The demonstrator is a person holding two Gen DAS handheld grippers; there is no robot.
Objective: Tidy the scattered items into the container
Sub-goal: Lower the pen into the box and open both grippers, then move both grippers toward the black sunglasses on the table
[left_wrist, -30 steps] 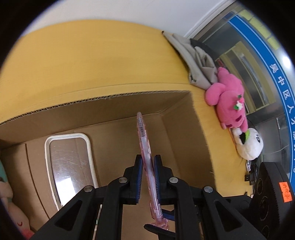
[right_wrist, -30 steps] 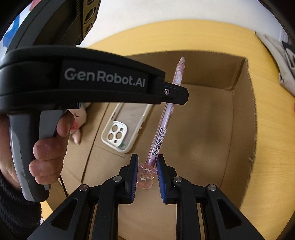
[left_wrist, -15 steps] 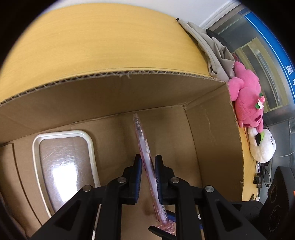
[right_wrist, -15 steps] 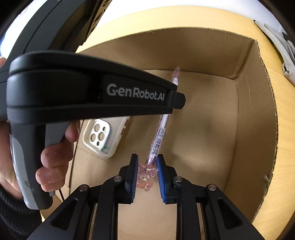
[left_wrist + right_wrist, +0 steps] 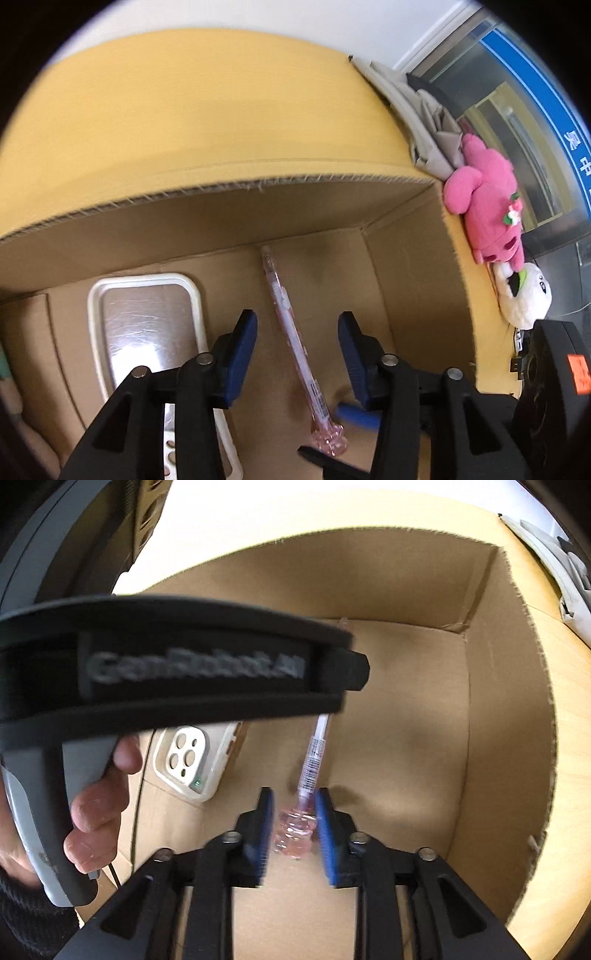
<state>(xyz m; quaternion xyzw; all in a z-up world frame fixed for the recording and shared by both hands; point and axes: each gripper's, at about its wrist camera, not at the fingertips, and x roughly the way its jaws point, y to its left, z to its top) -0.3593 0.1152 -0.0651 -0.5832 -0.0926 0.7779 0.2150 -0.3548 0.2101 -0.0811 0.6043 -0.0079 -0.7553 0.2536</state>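
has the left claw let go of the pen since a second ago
Yes. The left claw now gapes clear of the pen, which lies lower in the box.

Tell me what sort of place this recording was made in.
Probably an office or service lobby, not a home: a yellow tabletop stands beside glass partitions bearing a blue sign band with Chinese characters. Plush toys suggest staged props.

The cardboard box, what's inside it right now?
Inside the cardboard box: a pink pen and a cream phone case. The left gripper hides part of the floor.
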